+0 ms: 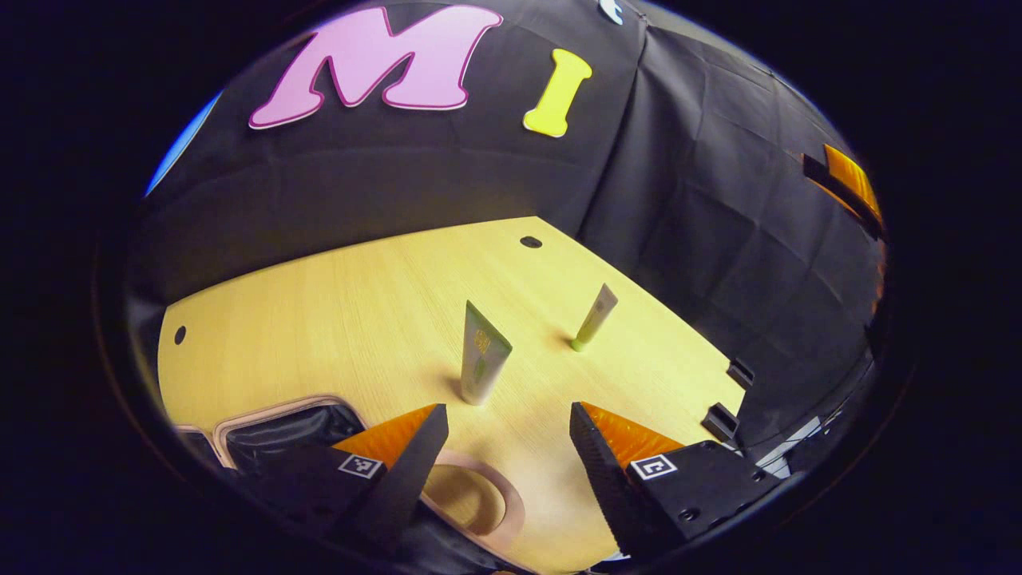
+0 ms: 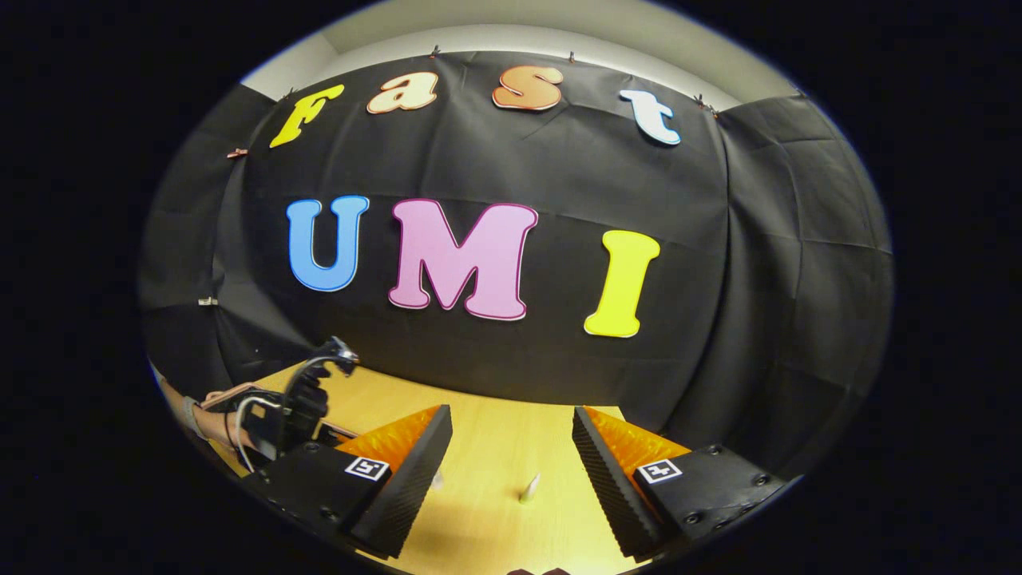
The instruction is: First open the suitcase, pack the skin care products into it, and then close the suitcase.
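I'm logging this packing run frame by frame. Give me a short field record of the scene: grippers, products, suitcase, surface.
left gripper: open, empty, above the table
right gripper: open, empty
products: grey-green tube and smaller green tube, both standing cap-down on the table, apart from each other
suitcase: open, dark lining visible, at the table's near left in the left gripper view
packed yet: neither tube
surface: light wooden table

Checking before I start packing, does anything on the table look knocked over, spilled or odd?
Nothing stands out. Both tubes, the larger tube and the small green-capped tube, stand cap-down on the wooden table, apart, with no spill. The suitcase lies open.
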Demonstrator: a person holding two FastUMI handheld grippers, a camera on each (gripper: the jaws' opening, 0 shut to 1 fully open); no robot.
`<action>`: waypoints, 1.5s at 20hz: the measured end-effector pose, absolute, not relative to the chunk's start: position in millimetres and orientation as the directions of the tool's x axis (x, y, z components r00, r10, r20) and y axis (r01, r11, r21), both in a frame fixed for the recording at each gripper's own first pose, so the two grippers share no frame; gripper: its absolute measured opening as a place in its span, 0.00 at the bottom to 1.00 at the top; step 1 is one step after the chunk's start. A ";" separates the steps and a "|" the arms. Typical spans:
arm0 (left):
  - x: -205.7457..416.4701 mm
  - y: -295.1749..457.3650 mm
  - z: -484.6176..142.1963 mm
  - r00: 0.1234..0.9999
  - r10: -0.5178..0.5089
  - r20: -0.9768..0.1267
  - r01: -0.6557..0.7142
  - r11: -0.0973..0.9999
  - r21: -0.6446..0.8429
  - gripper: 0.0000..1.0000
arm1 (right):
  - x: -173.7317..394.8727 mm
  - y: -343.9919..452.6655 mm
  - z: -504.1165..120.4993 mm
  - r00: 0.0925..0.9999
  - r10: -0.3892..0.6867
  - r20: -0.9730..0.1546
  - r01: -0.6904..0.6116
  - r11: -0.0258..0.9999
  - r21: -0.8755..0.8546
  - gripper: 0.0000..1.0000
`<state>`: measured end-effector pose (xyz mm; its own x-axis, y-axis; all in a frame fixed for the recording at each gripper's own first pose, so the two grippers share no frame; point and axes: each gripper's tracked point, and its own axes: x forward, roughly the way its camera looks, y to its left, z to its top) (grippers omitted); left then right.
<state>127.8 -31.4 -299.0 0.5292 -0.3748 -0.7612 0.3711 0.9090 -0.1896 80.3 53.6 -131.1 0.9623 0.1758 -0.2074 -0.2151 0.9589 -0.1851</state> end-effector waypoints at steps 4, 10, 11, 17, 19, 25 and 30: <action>159.2 -45.9 -352.1 0.470 -0.313 -0.825 0.329 0.930 -0.165 0.97 | 88.1 29.7 -165.9 0.943 0.163 -0.290 -0.211 0.967 -0.143 0.96; 194.4 -61.6 -408.9 0.427 -0.271 -0.863 0.329 0.935 -0.131 0.97 | 108.6 -6.4 -209.9 0.918 0.144 -0.371 -0.200 0.973 -0.116 0.96; 197.2 -59.6 -422.6 0.418 -0.241 -0.876 0.327 0.939 -0.102 0.95 | 113.1 -11.2 -220.1 0.912 0.141 -0.384 -0.197 0.974 -0.109 0.96; 198.0 -79.6 -404.7 0.418 -0.287 -0.862 0.368 0.921 -0.128 0.45 | 137.0 -10.6 -304.4 0.838 0.186 -0.513 -0.236 0.971 -0.034 0.96; 194.6 -82.2 -382.5 0.434 -0.305 -0.848 0.383 0.914 -0.133 0.45 | 143.6 -4.2 -332.7 0.804 0.213 -0.554 -0.261 0.965 -0.008 0.96; 174.9 -63.9 -295.5 0.515 -0.301 -0.803 0.337 0.932 -0.133 0.45 | 172.0 -4.1 -422.8 0.720 0.208 -0.662 -0.304 0.952 -0.032 0.97; 133.8 -9.3 -241.4 0.559 -0.195 -0.806 0.280 0.959 -0.038 0.41 | 206.8 -4.8 -470.4 0.690 0.190 -0.699 -0.267 0.964 -0.002 0.97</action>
<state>133.8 -9.3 -241.4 0.5587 -0.1953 -0.8060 0.2802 0.9592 -0.0382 206.8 -4.8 -470.4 0.6895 0.1898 -0.6990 -0.2671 0.9637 -0.0018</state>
